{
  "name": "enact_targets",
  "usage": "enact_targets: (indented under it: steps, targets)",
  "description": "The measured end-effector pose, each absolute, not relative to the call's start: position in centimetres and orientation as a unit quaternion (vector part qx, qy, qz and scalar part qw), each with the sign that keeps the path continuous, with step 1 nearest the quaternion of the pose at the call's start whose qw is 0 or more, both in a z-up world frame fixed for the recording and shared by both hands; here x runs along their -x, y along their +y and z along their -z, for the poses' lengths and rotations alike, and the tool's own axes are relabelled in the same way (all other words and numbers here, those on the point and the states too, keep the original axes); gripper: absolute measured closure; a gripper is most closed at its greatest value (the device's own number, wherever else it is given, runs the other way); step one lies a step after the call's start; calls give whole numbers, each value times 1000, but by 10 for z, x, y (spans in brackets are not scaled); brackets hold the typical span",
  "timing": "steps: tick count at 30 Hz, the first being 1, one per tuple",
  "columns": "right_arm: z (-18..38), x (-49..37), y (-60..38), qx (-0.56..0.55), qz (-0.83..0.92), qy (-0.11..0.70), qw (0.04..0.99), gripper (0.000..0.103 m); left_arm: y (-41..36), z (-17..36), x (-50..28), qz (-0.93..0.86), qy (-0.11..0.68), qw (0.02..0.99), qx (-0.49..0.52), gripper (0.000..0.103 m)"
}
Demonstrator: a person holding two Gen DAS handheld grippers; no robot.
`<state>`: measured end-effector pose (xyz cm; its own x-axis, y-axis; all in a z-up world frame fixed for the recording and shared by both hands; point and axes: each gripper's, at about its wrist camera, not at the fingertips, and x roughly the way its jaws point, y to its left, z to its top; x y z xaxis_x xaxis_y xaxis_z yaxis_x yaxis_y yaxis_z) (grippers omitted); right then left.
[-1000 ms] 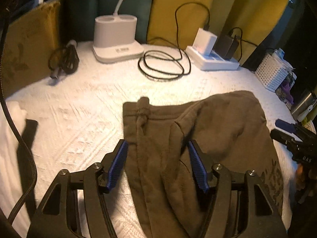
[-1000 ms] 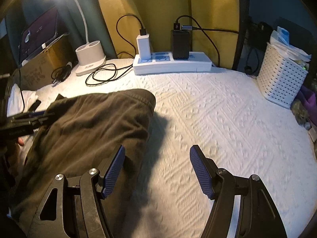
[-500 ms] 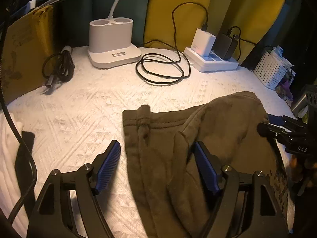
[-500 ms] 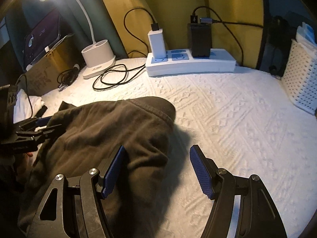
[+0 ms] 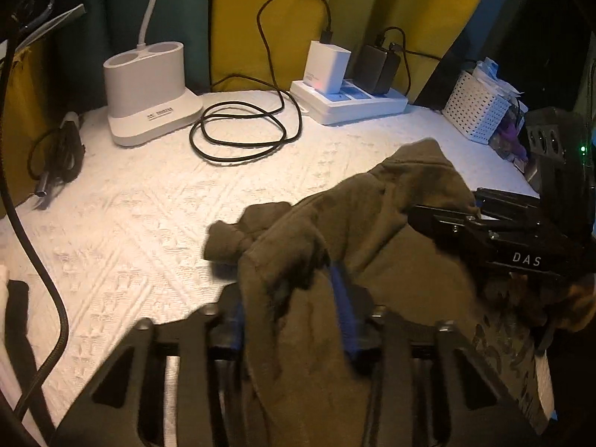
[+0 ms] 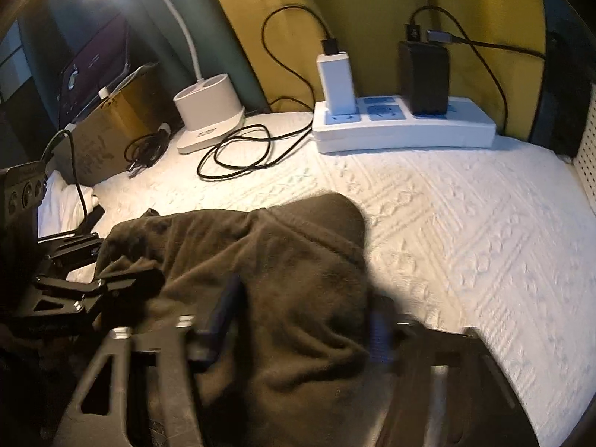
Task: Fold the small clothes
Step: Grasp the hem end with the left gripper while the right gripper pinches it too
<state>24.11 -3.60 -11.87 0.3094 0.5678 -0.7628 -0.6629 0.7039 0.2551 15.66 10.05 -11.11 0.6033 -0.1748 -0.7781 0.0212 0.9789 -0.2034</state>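
Observation:
An olive-brown garment [image 5: 372,231] lies bunched on the white textured cloth [image 5: 130,223]. My left gripper [image 5: 290,298] has its blue pads closed in on a fold of the garment's near edge. In the right wrist view the same garment [image 6: 290,260] fills the lower middle, and my right gripper [image 6: 301,316] has its jaws around the garment's right part, still some way apart, with cloth between them. The right gripper also shows at the right of the left wrist view [image 5: 503,231], and the left gripper at the left of the right wrist view [image 6: 93,279].
At the back stand a white lamp base [image 5: 149,100], a coiled black cable [image 5: 242,134], a power strip with chargers [image 5: 350,100] and a white perforated basket [image 5: 476,111]. A cardboard box [image 6: 111,130] and white cloth [image 6: 63,205] lie at the left.
Both grippers moved in onto the garment. The left jaws closed from wide open onto a fold. The right gripper shifted left over the garment and narrowed. The cloth bunched up.

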Motion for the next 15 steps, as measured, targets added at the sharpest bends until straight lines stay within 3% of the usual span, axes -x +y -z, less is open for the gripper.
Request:
enact_targets:
  steps: [1,3,15]
  targets:
    - [119,-239,-34,54,-390,448,802,76,102,112,-156,60,441,890,94,80]
    - [117,-234,-29,71,-389,440,806,79,100,112,-155,60,439,892,92,85]
    - [49,-186,-52,88,-383,364,844,81,81,51,-117,70,359,928,73,87]
